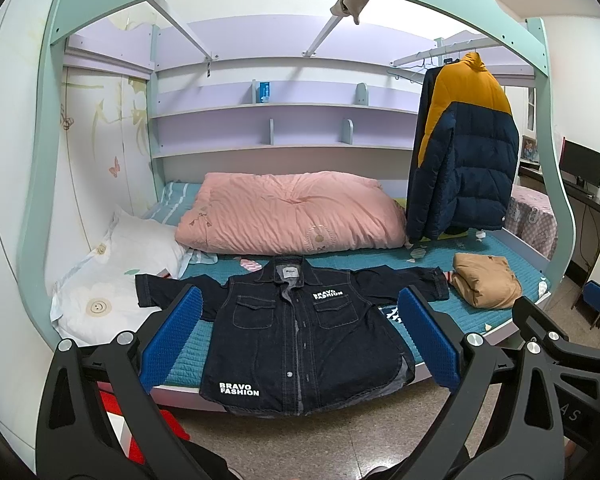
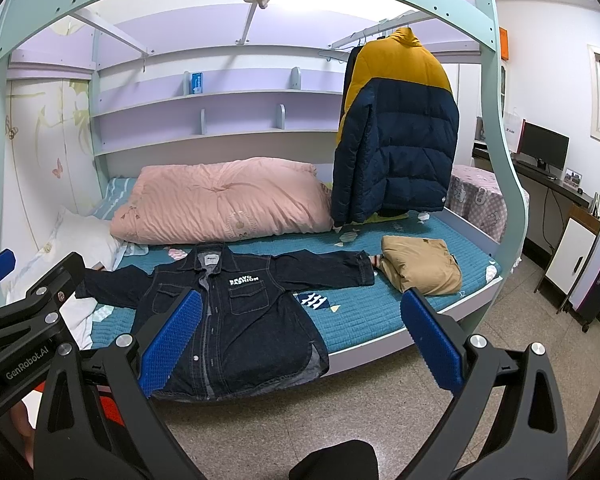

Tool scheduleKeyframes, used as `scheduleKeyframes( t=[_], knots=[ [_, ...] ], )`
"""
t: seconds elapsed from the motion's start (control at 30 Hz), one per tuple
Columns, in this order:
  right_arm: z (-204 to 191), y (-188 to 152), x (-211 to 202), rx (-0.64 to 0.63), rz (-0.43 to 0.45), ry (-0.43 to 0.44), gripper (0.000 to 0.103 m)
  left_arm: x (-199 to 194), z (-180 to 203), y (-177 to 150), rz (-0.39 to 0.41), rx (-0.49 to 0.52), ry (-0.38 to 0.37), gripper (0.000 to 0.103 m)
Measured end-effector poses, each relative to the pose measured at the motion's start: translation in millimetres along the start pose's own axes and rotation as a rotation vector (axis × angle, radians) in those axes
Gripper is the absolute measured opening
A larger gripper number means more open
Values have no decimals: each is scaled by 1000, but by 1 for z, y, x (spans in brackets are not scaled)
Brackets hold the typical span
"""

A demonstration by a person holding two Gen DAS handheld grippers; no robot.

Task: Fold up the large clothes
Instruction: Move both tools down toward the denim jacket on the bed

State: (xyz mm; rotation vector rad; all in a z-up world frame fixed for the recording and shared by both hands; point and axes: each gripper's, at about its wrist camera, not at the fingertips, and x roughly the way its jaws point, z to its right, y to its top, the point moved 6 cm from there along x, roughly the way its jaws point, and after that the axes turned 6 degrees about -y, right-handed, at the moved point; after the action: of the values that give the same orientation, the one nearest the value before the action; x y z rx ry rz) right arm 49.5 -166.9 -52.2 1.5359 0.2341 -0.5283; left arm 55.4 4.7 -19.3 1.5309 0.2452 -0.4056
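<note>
A dark denim shirt (image 1: 296, 336) with white "BRAVO FASHION" print lies spread flat, front up, on the teal bed mattress (image 1: 476, 312), its hem hanging over the front edge. It also shows in the right wrist view (image 2: 236, 320). My left gripper (image 1: 300, 336) is open and empty, held back from the bed in front of the shirt. My right gripper (image 2: 300, 340) is open and empty, also back from the bed, to the right of the shirt's body. A folded tan garment (image 1: 486, 284) lies by the shirt's right sleeve; it also shows in the right wrist view (image 2: 422, 266).
A pink duvet (image 1: 292, 212) and a white pillow (image 1: 140, 248) lie at the back and left of the bed. A navy and yellow puffer jacket (image 1: 460, 152) hangs from a rail at the right. The bunk frame post (image 2: 500, 184) stands right. A desk with a monitor (image 2: 542, 146) is far right.
</note>
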Motion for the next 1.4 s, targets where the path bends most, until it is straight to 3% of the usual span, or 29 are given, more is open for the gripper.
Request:
scheduleKeyframes(
  t=[0.2,0.27,0.47,0.67,0.8,1.0,1.23,1.4],
  knots=[
    [-21,4,5,-23,-2,2,96,-5,-26,10,2,-16,8,99],
    [-29,6,10,-33,-6,9,96,3,-45,13,-6,-23,10,99],
    [-36,1,42,-50,-49,35,96,32,-51,9,-39,-13,37,99],
    [-60,-6,109,-79,-129,55,96,97,-66,-3,-85,-24,46,99],
    [-90,-17,169,-83,-208,99,96,158,-98,-22,-156,-43,87,99],
    [-141,-24,237,-129,-270,145,96,231,-147,-43,-201,-76,137,99],
    [-192,-21,295,-171,-304,193,96,286,-196,-59,-279,-133,179,99],
    [-229,-15,325,-218,-308,227,96,312,-214,-61,-302,-119,208,99]
  ],
)
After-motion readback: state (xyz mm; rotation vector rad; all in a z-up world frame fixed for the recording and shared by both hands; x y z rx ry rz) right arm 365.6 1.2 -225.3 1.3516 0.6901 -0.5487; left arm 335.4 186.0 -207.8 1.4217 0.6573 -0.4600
